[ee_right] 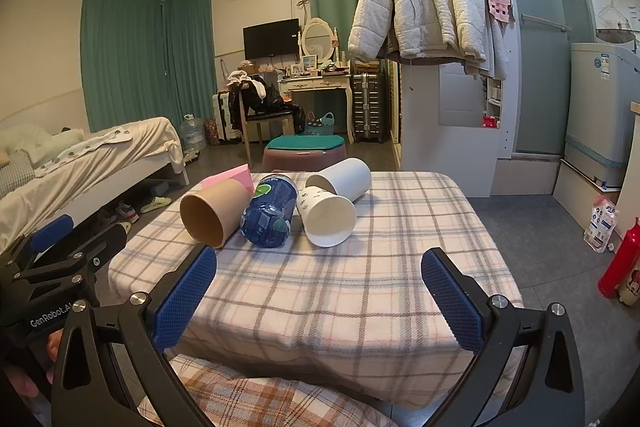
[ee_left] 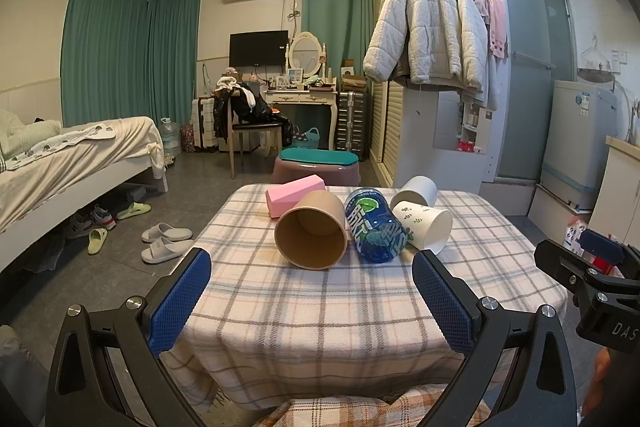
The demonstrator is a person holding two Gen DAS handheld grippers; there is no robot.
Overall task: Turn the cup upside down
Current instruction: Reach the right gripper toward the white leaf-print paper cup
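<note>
Brown kraft paper made up the nearest cup [ee_left: 311,235], which lay on its side on the plaid tablecloth [ee_left: 320,307] with its open mouth turned toward the cameras. Just beside it lay a blue plastic bottle [ee_left: 374,227], then a white paper cup with a leaf print [ee_left: 422,225], also on its side, and behind that a plain grey-white cup [ee_left: 416,190] that was likewise tipped over. A pink block [ee_left: 294,193] sat behind the brown cup, close to it or touching. The left gripper [ee_left: 312,291] hovered over the near part of the table with its jaws spread wide and nothing between them; the right gripper [ee_right: 320,291] was equally wide open and empty, well short of the cups. Judged from this, the task had not begun: no cup stood mouth-down, none was grasped, and which cup was meant could not be told. The approach, the grasp, the turn and the setting down all remained.
</note>
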